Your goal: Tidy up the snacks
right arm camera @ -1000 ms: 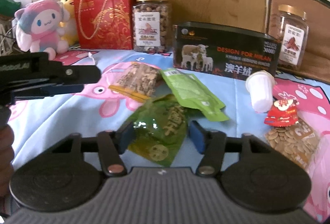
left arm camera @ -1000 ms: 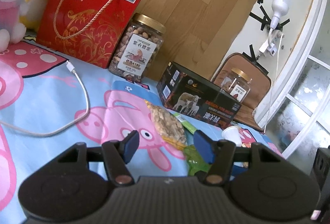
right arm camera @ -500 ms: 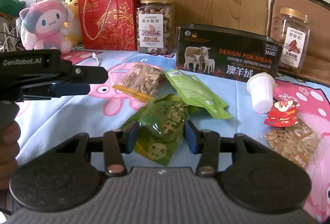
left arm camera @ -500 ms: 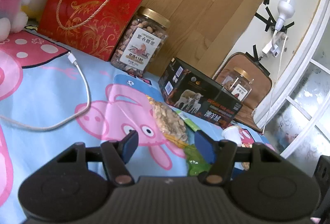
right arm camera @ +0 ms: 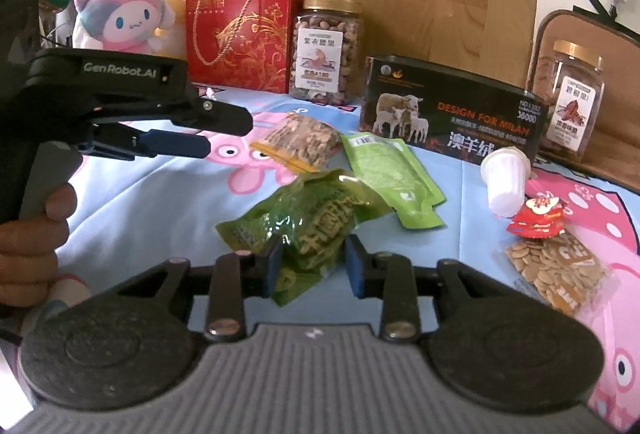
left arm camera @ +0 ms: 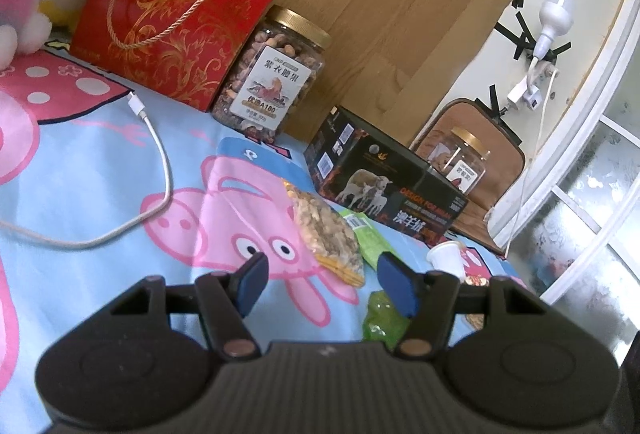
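A dark green snack bag [right arm camera: 308,222] lies crumpled on the cartoon bedsheet [right arm camera: 140,202]. My right gripper [right arm camera: 314,264] is closing on its near end, with both blue pads against the bunched wrapper. Beyond it lie a light green pouch [right arm camera: 394,178] and a clear nut pack [right arm camera: 298,142]. A white cup [right arm camera: 505,180], a small red packet [right arm camera: 538,220] and a seed pack [right arm camera: 556,270] sit to the right. My left gripper [left arm camera: 320,274] hovers open over the sheet with nothing between its fingers. The right wrist view shows the left gripper [right arm camera: 228,134] from the side, with a hand on its grip.
Along the back wall stand a plush toy [right arm camera: 120,18], a red gift bag [right arm camera: 240,30], a nut jar [right arm camera: 326,50], a black box [right arm camera: 448,114] and a second jar [right arm camera: 568,98]. A white cable [left arm camera: 156,170] curls across the sheet on the left.
My right gripper's pads have drawn together around the dark green bag, which now looks bunched. The left gripper has stayed open and nearly still.
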Demonstrator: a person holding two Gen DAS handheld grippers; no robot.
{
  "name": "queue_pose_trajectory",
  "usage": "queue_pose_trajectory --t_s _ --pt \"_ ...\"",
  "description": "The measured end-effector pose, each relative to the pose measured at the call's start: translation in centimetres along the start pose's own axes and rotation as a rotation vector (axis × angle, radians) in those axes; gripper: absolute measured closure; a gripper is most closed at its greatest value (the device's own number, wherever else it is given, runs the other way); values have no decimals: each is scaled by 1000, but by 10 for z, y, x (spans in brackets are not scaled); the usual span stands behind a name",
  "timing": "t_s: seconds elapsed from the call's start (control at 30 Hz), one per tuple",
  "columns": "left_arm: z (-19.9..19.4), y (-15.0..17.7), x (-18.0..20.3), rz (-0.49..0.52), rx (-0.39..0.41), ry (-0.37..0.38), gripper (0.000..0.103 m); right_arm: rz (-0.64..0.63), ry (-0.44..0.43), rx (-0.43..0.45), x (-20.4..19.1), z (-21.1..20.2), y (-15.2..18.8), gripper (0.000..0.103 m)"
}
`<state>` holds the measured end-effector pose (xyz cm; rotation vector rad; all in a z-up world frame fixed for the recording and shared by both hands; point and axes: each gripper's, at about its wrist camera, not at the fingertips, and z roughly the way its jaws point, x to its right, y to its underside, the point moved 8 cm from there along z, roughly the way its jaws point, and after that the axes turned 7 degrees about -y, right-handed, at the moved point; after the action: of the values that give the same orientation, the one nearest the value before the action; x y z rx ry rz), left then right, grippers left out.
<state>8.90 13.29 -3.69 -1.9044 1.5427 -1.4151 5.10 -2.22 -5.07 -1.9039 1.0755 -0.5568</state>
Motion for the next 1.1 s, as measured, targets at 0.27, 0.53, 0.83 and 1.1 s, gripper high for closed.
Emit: queue_pose_trajectory --t_s 0.27,0.53,0.83,1.1 --pt "3 1 -2 -24 -18 4 41 49 -35 1 3 2 0 62" --pt "5 1 -6 -56 -32 10 41 78 -55 9 3 1 1 66" --pt "7 0 -10 -87 -42 22 41 -17 -51 51 -6 -8 -1 76" --pt "1 1 2 -23 -13 53 41 -18 -106 39 -11 -14 2 73"
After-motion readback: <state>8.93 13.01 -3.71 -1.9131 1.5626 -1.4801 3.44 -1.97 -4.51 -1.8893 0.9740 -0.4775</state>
